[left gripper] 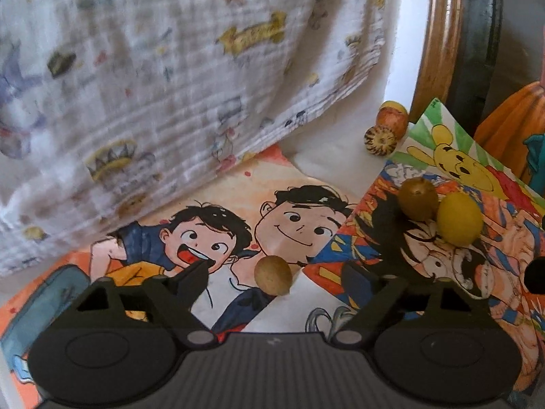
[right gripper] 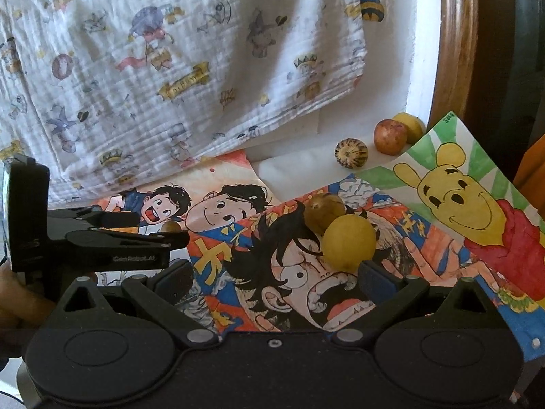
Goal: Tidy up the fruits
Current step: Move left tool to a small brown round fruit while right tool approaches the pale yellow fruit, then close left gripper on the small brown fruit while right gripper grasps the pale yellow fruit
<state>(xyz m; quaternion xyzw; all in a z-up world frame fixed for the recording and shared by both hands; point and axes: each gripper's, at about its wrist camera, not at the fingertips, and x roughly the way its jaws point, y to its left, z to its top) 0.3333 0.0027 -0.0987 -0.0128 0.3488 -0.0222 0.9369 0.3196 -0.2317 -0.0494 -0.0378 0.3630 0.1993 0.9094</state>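
Drawings cover most of the white worktop (right gripper: 293, 170): a two-boys drawing (left gripper: 238, 225) on the left, a spiky-haired cartoon drawing (right gripper: 272, 272) overlapping its right edge, and a yellow bear drawing (right gripper: 460, 197) at the far right, its corner lifted. A printed muslin cloth (right gripper: 170, 68) hangs down at the far side and closes off that edge; a curved wooden rim (right gripper: 456, 51) bounds the far right. Bare worktop shows only between the cloth hem and the drawings.

The left gripper (left gripper: 293, 276) sits low over the two-boys drawing, its fingers well apart, with a small brownish oval fruit (left gripper: 273, 275) lying between them; I cannot tell whether either finger touches it. In the right wrist view this gripper is seen side-on at the left, held in a person's hand (right gripper: 17, 300).

The right gripper (right gripper: 272, 281) rests over the cartoon drawing, fingers spread wide and holding nothing. Just beyond its right finger lies a smooth round yellow fruit (right gripper: 349, 242), touching a duller olive-brown fruit (right gripper: 323, 216) behind it.

In the far right corner, on bare worktop, stand a striped ribbed fruit (right gripper: 351, 153), a reddish apple (right gripper: 390, 136) and a second yellow fruit (right gripper: 410, 126) pressed behind the apple.
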